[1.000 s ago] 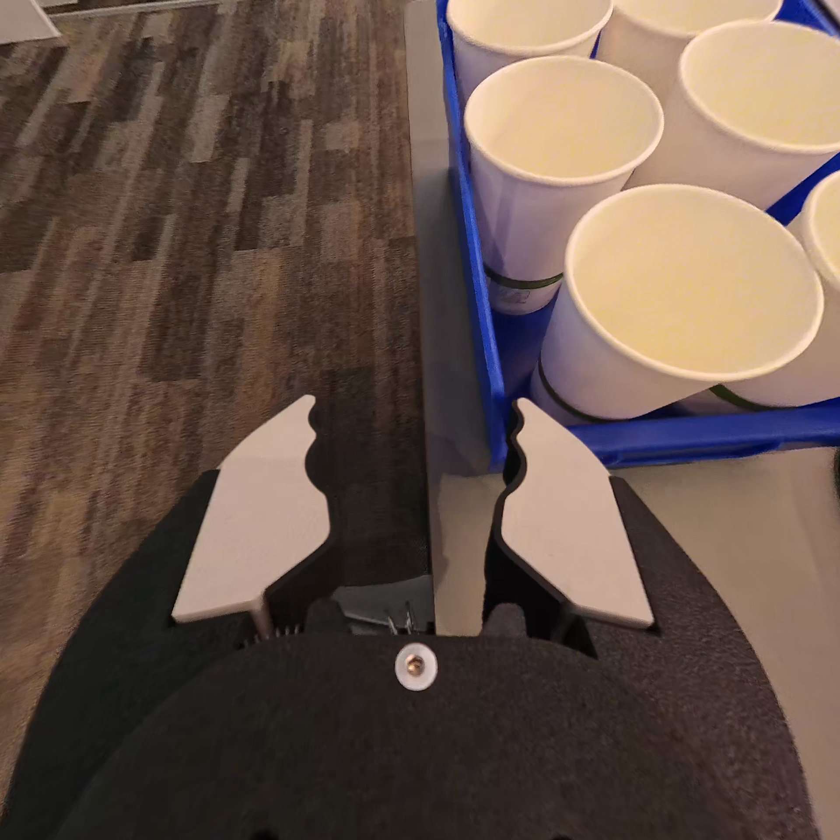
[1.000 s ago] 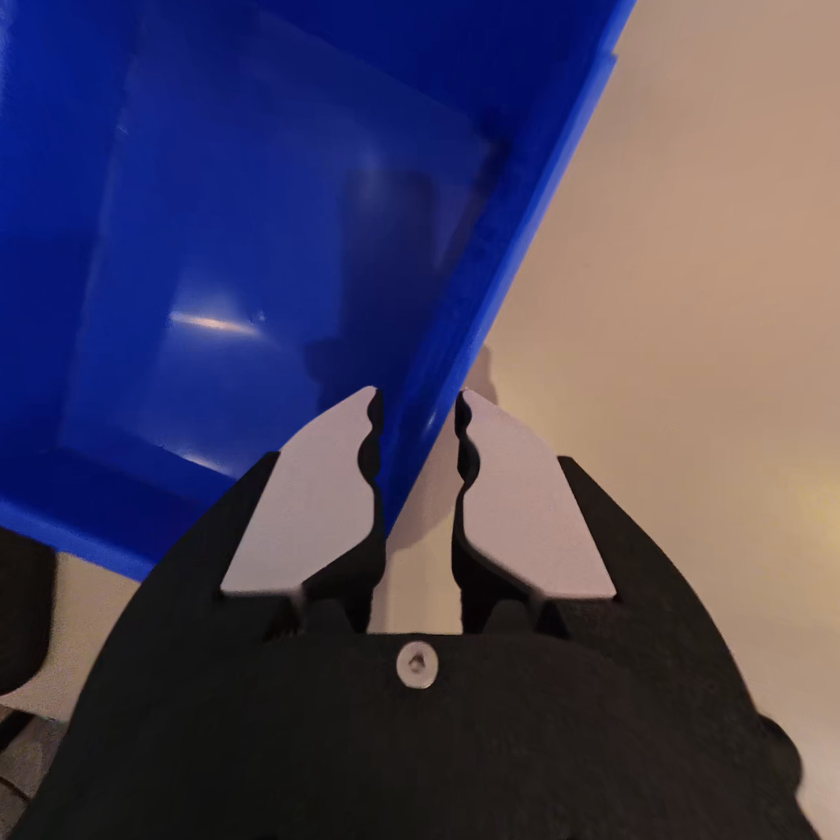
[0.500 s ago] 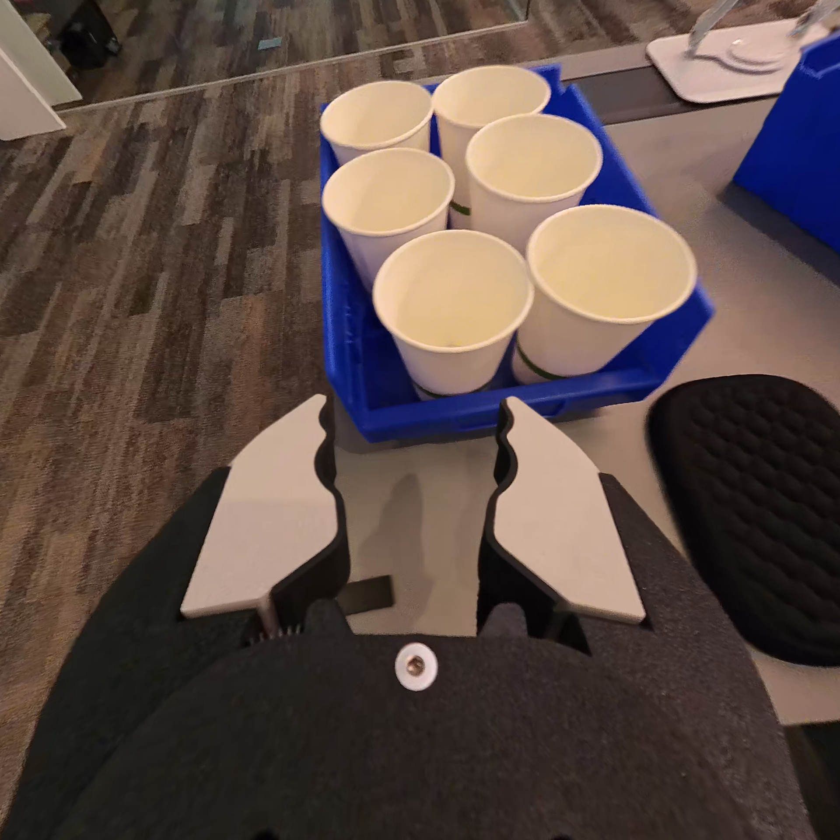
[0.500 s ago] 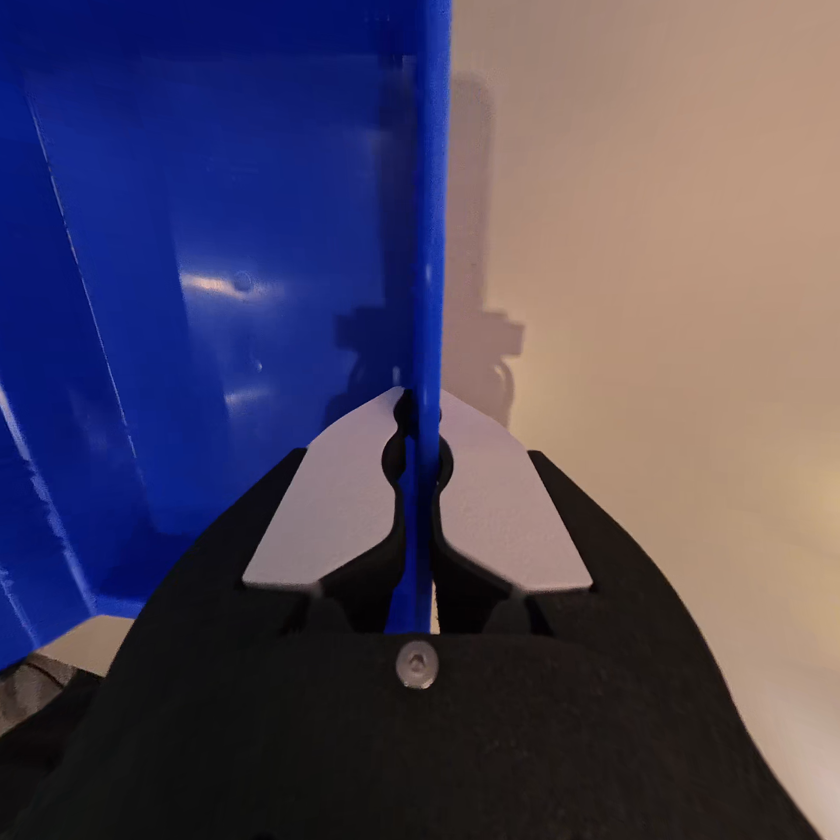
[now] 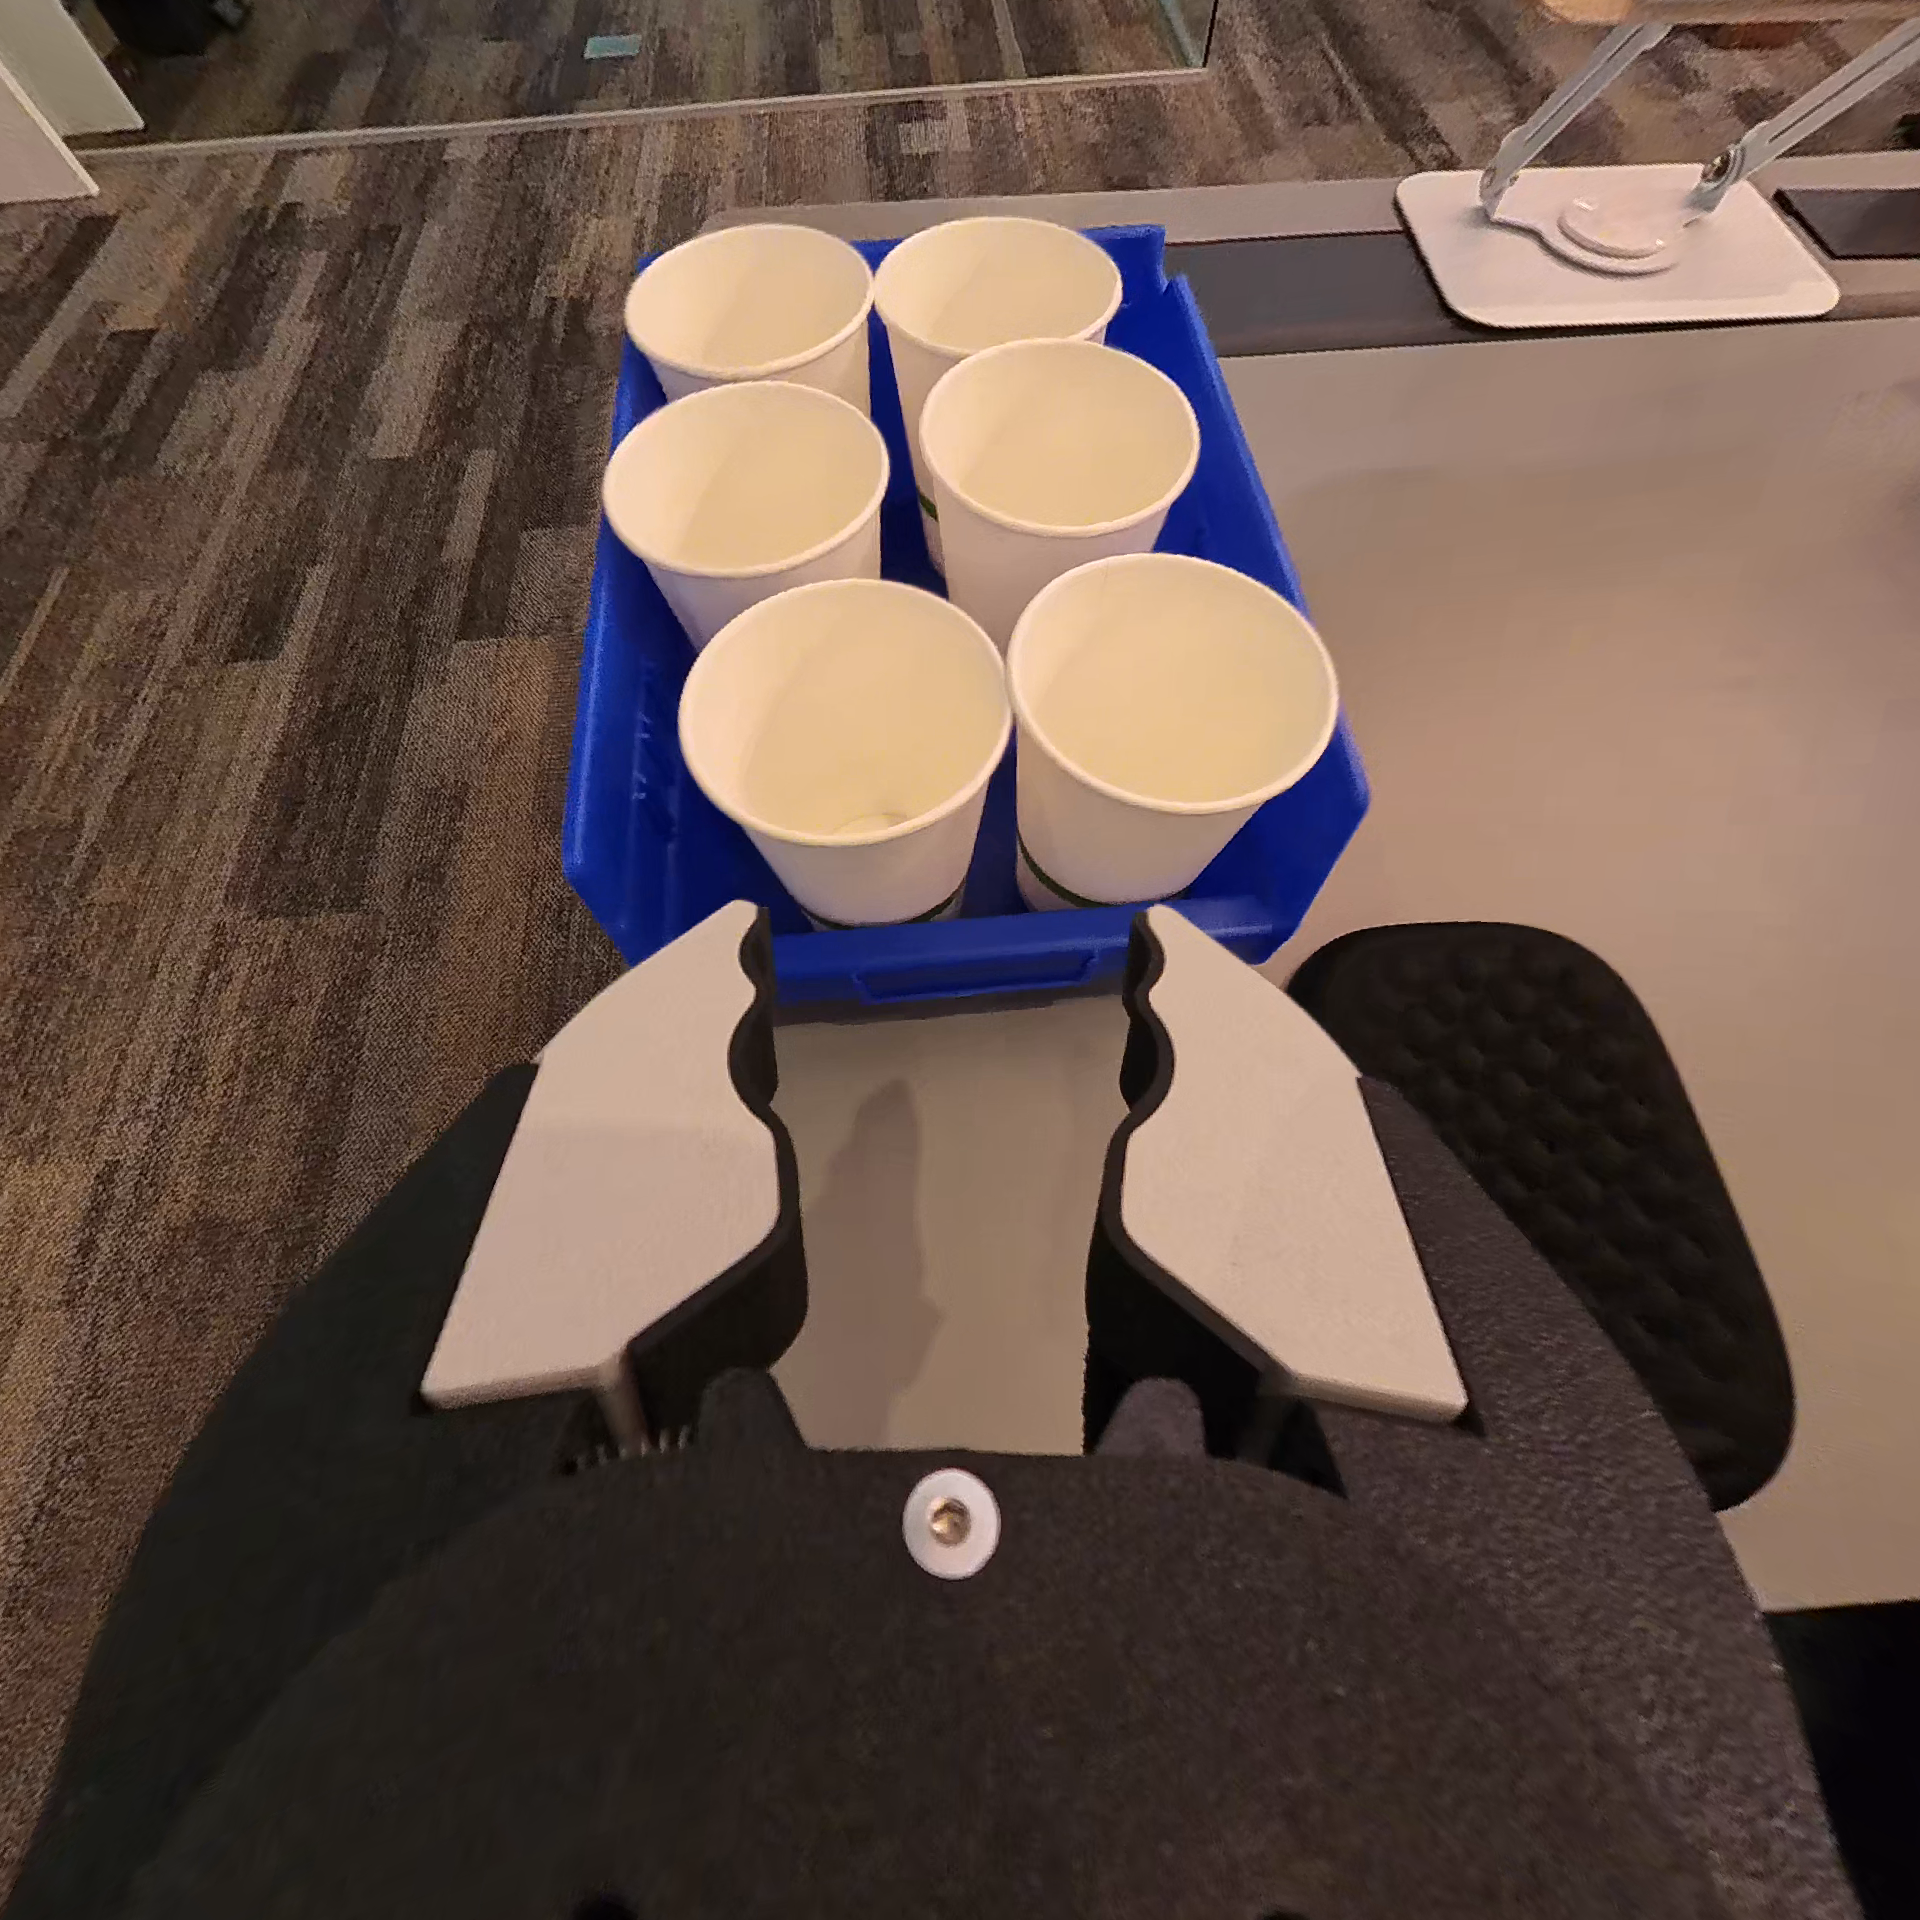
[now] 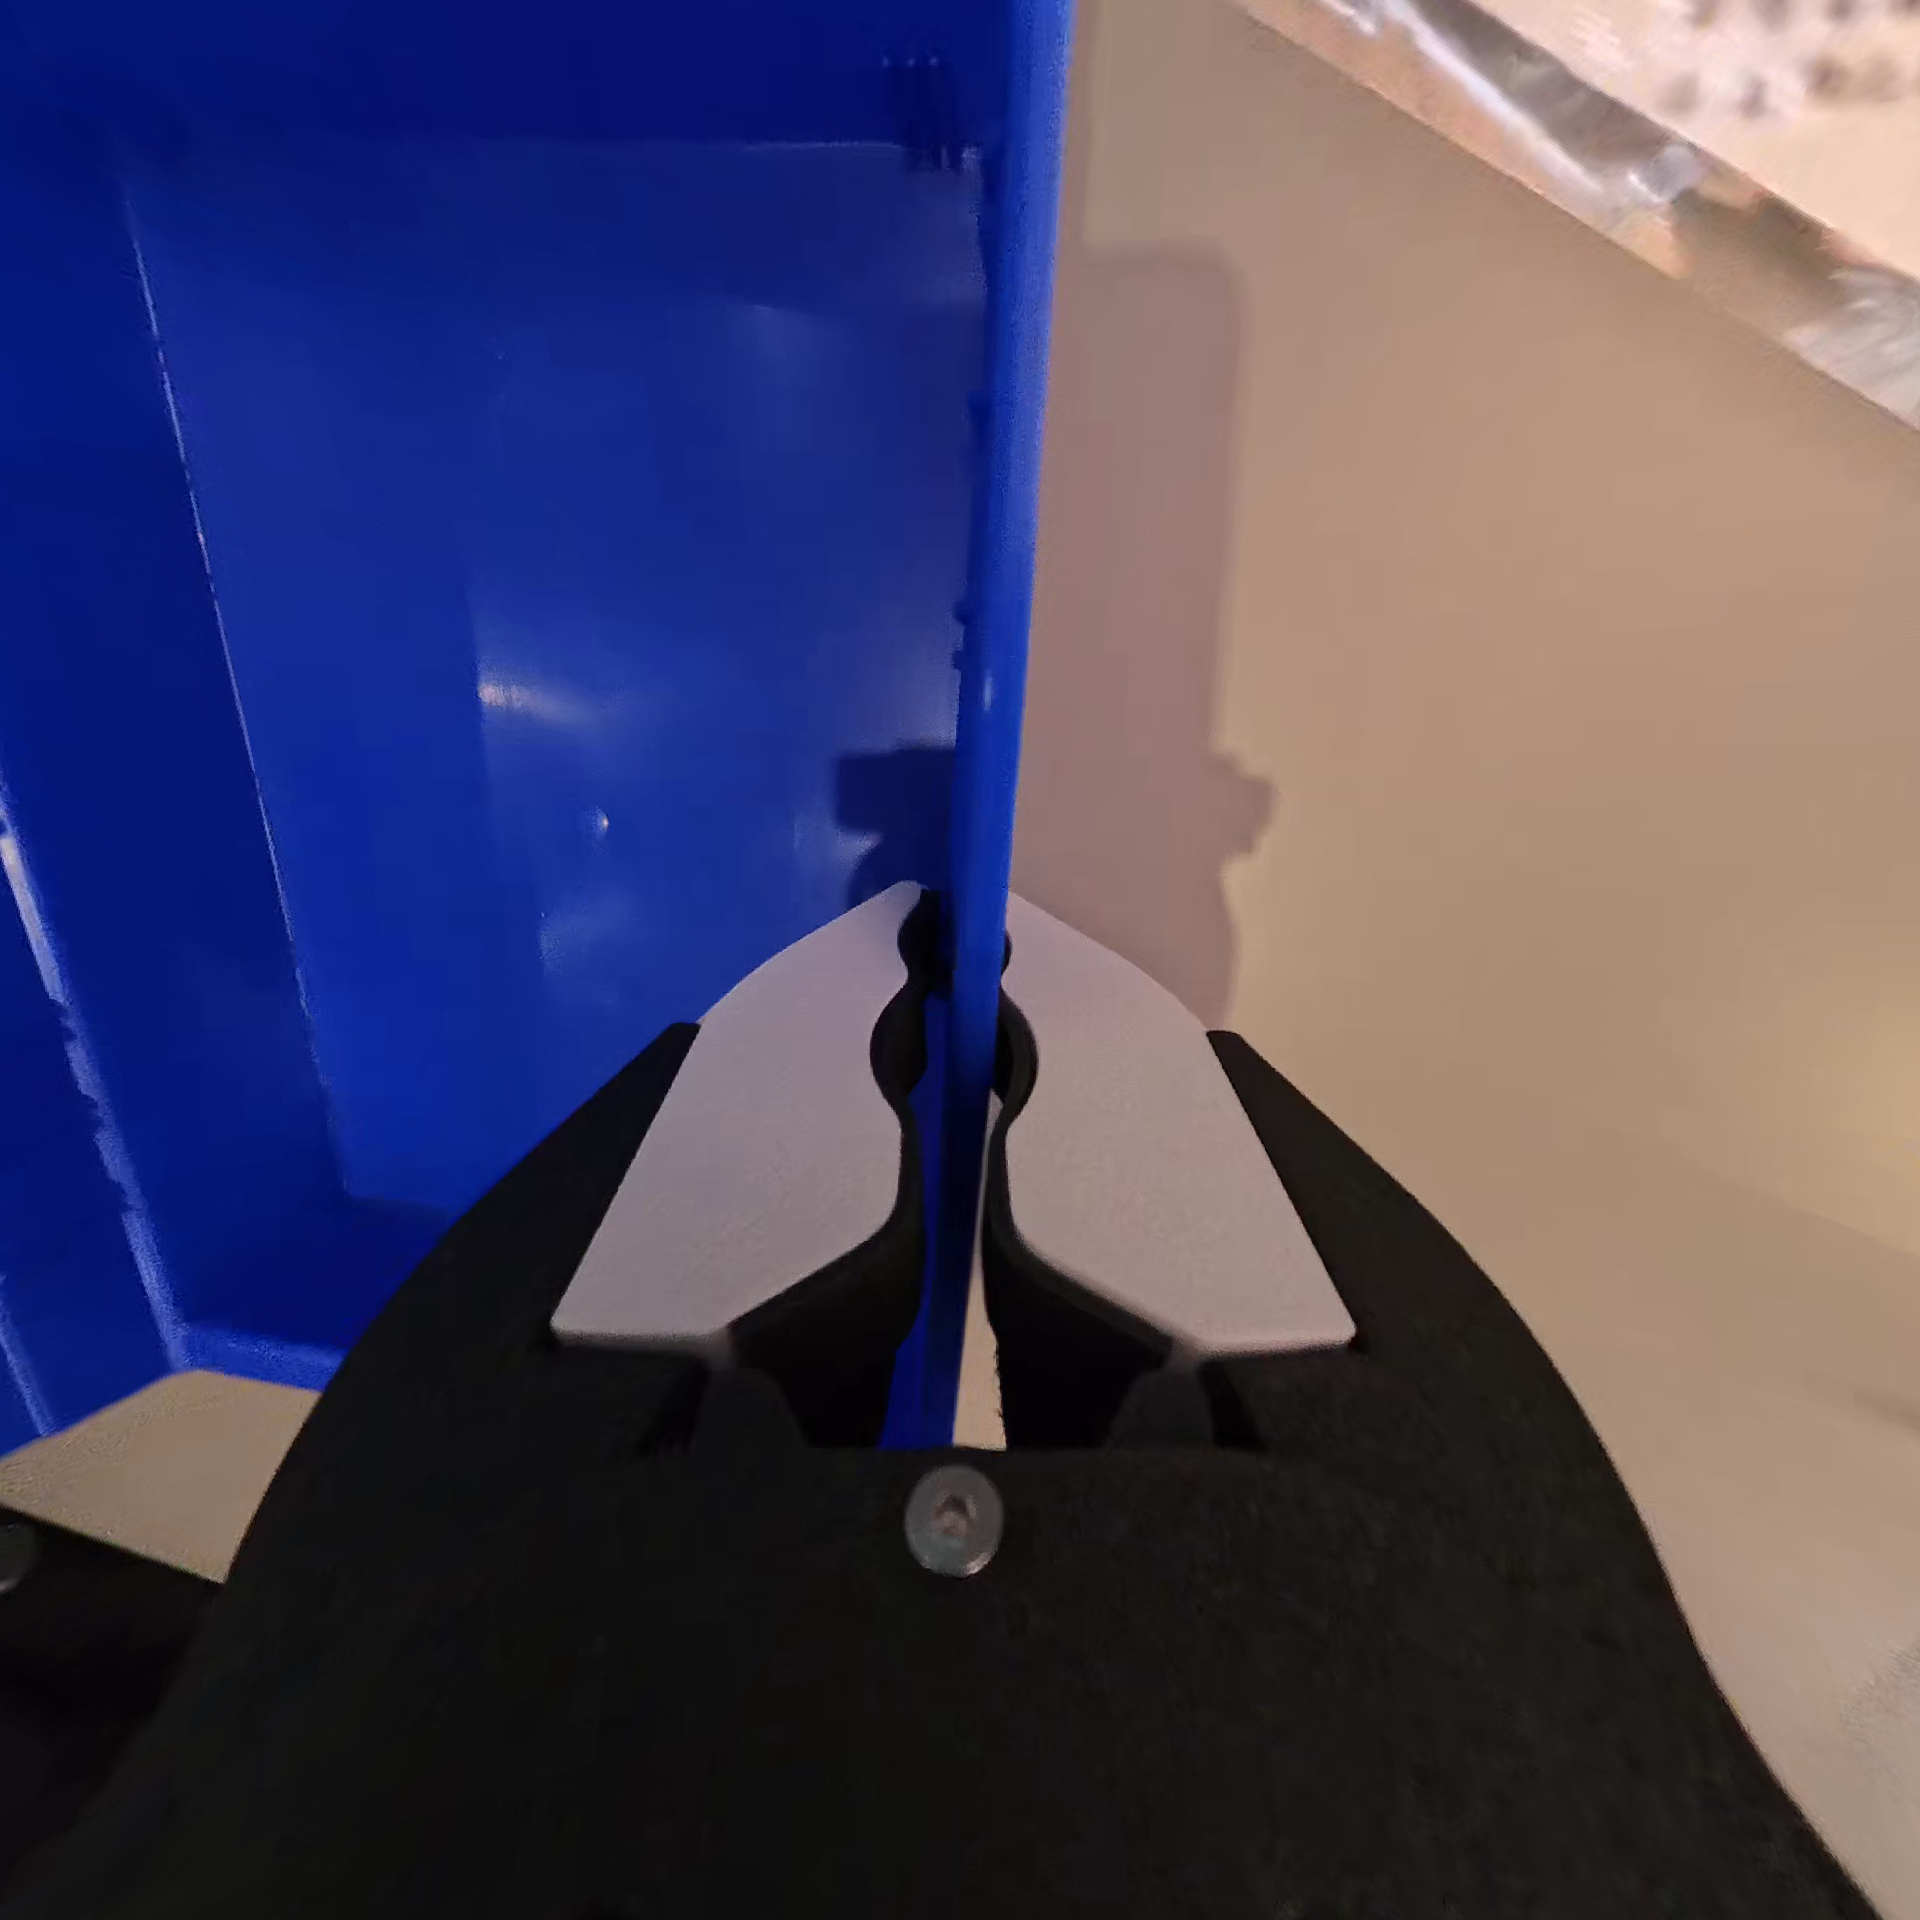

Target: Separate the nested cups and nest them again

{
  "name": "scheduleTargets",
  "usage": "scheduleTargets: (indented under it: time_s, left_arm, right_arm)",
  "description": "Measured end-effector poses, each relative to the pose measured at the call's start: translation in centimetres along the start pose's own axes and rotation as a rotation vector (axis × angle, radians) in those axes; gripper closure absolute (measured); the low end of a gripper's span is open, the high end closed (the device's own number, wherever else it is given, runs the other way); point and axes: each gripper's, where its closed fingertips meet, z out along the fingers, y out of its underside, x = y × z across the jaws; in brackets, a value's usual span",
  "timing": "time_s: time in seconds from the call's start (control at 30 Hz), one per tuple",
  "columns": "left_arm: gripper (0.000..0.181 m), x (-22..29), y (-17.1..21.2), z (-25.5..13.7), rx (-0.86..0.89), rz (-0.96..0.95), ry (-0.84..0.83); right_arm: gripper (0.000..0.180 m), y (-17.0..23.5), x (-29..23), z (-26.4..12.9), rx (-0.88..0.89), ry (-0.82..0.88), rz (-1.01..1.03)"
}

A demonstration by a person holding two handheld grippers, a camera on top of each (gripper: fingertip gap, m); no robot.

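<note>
Holding my left gripper (image 5: 945, 977) spread wide w/ nothing in it, hovering over the table (image 5: 1558, 644) just short of a blue bin (image 5: 1226, 914). Six white paper cups (image 5: 844, 727) stand upright in that bin, 2 columns of 3, rims nearly touching; can't tell if any are nested. Black mesh pad (image 5: 1558, 1164) sits to the right of the fingers. My right gripper (image 6: 961, 940) is pinching the thin side wall of a 2nd blue bin (image 6: 520, 623), one finger inside, one outside. That bin's inside looks bare from here.
</note>
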Motion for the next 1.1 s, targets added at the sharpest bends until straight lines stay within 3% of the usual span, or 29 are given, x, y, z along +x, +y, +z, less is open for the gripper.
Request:
scheduleTargets:
  time_s: [0.27, 0.43, 0.7, 1.1]
  left_arm:
    - [0.117, 2.6, -1.3, 1.0, -0.028, 0.015, -0.026]
    - [0.117, 4.4, -2.5, 2.3, -0.041, 0.037, -0.018]
    - [0.116, 6.9, -4.1, 4.2, -0.051, 0.081, 0.009]
    - [0.116, 7.3, -3.9, 4.5, -0.059, 0.104, 0.024]
  right_arm:
    - [0.173, 7.9, 13.2, -3.8, 0.0, 0.042, 0.074]
    - [0.173, 11.9, 18.8, -5.6, 0.008, 0.052, 0.177]
    - [0.174, 15.2, 22.1, -6.9, -0.002, 0.072, 0.261]
    - [0.174, 15.9, 23.8, -7.3, 0.049, 0.125, 0.458]
